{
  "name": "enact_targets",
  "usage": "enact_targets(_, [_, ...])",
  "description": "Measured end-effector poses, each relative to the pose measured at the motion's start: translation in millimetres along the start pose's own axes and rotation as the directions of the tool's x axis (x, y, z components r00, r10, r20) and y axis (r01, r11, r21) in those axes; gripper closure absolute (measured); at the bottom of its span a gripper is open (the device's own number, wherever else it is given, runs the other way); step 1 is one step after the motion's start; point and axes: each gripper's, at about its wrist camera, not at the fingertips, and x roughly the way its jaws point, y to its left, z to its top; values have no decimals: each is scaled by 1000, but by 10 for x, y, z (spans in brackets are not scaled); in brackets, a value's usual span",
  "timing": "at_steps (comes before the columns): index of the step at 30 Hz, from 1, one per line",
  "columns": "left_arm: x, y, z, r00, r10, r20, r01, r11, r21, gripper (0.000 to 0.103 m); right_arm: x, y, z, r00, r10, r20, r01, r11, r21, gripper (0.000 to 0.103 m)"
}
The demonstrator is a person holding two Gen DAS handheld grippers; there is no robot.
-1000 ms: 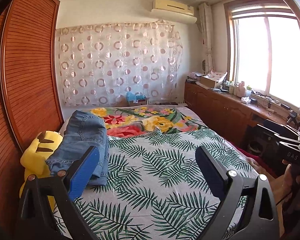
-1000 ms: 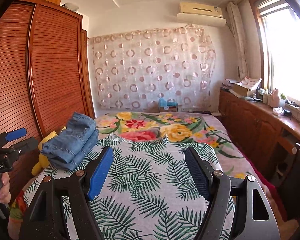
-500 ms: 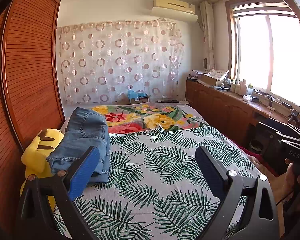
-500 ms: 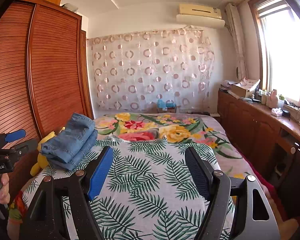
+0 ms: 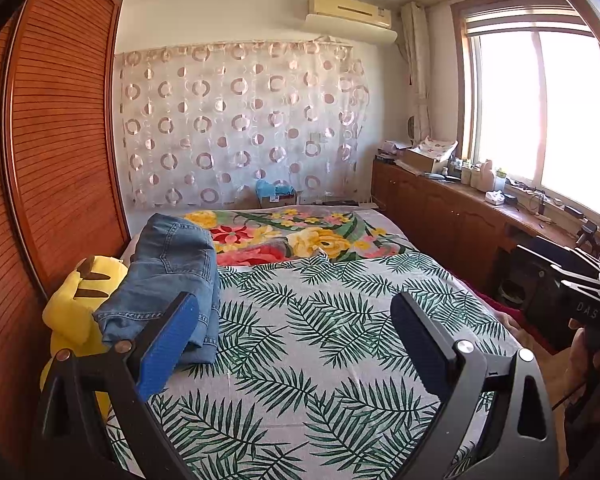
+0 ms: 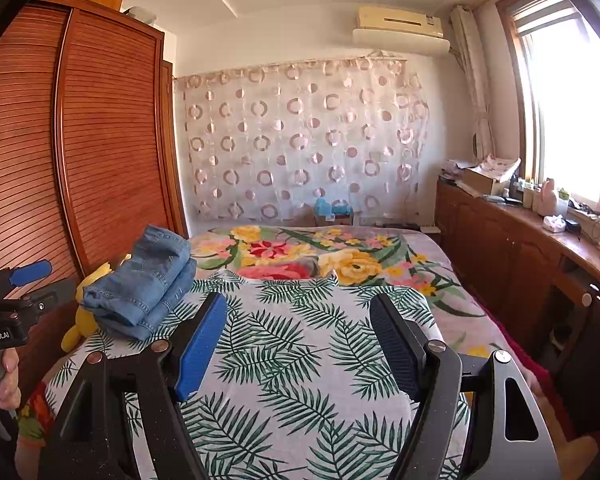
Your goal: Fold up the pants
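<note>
**Left wrist view: jeans lying folded, both grippers empty**

Left gripper [image 5: 294,322] and right gripper [image 6: 298,326] are gaping wide. Jeans [image 5: 172,272] are sitting beyond the left jaw, half hiding a yellow toy [image 5: 74,308]. Bed [image 5: 320,340] is filling the space between jaws.

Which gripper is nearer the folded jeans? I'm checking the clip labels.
Left. The left gripper hangs open just short of the folded jeans; the right gripper is open too, further off to their right.
</note>
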Motion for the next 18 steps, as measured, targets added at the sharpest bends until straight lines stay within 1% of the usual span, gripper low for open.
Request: enact_targets(18, [-4, -3, -6, 1000, 0, 0, 0, 1000, -1, 6, -8, -29, -7, 1000, 2, 4, -2, 1000, 1, 27])
